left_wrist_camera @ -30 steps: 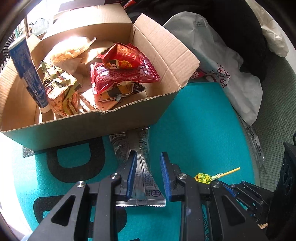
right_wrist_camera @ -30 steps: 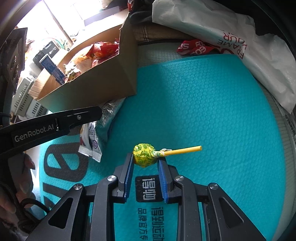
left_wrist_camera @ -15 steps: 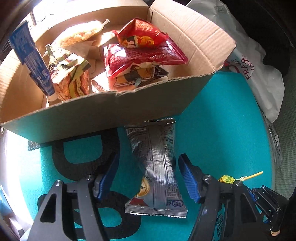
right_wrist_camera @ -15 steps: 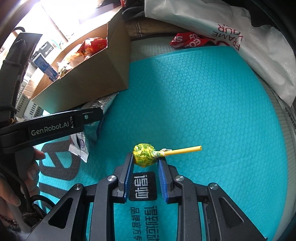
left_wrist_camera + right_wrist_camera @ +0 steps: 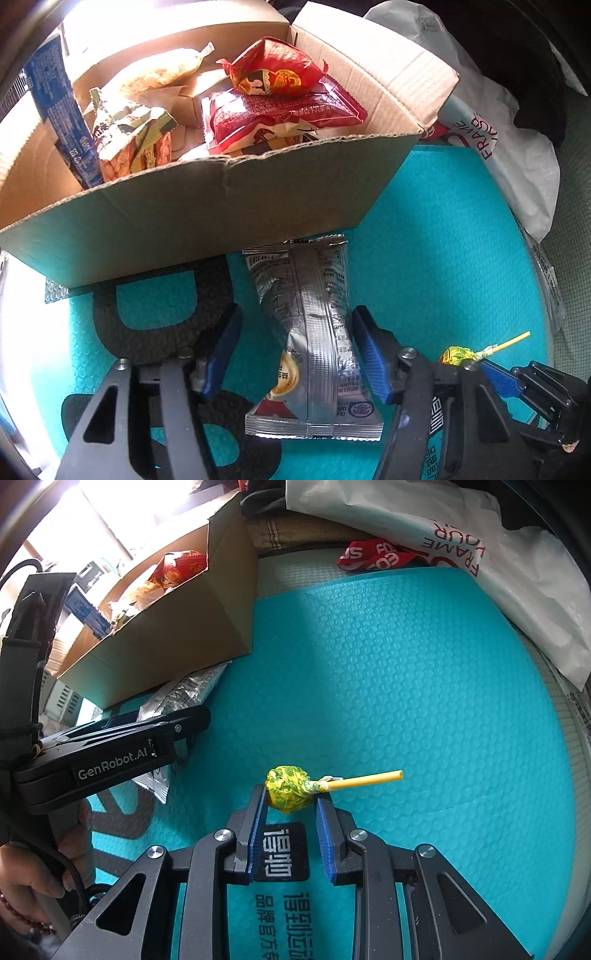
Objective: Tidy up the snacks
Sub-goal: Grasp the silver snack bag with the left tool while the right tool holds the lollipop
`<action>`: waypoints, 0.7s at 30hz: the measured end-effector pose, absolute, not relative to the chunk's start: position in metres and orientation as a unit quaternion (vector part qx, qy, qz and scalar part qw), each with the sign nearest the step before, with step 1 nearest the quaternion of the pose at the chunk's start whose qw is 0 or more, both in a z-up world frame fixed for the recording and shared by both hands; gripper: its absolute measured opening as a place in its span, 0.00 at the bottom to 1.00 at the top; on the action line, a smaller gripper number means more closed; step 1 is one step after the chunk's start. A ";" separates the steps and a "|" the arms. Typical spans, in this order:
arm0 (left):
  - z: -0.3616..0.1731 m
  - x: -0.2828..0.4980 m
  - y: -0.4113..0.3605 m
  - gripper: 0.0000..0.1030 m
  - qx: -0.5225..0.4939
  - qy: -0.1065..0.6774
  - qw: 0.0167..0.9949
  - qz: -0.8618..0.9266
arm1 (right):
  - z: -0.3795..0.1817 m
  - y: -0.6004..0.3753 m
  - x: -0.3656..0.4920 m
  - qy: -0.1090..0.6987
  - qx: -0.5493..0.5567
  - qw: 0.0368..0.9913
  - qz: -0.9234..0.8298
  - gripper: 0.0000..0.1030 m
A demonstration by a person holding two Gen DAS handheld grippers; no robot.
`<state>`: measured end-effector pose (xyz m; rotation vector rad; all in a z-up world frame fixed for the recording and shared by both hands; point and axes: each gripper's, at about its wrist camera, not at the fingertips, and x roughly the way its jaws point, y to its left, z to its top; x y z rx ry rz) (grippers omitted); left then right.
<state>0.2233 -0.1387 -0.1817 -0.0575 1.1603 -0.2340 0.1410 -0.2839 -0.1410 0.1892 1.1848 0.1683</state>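
My crinkled silver foil packet (image 5: 314,339) lies flat on the bumpy teal mat (image 5: 436,236), one end against the corrugated cardboard box (image 5: 207,218); my left gripper (image 5: 295,354) straddles it, jaws just closing yet clear of the foil; my right gripper (image 5: 290,805) is clamped on the round, yellow-wrapped lollipop (image 5: 288,788), stick pointing right.

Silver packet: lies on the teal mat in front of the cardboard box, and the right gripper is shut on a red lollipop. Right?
Not quite. The lollipop in the right gripper is yellow-green, as the right wrist view shows. The silver packet does lie on the teal mat before the cardboard box.
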 end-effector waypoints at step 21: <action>-0.164 0.129 -0.079 0.36 -0.058 0.567 0.820 -0.057 | -0.129 -0.239 0.101 0.553 0.067 0.817 0.147 0.25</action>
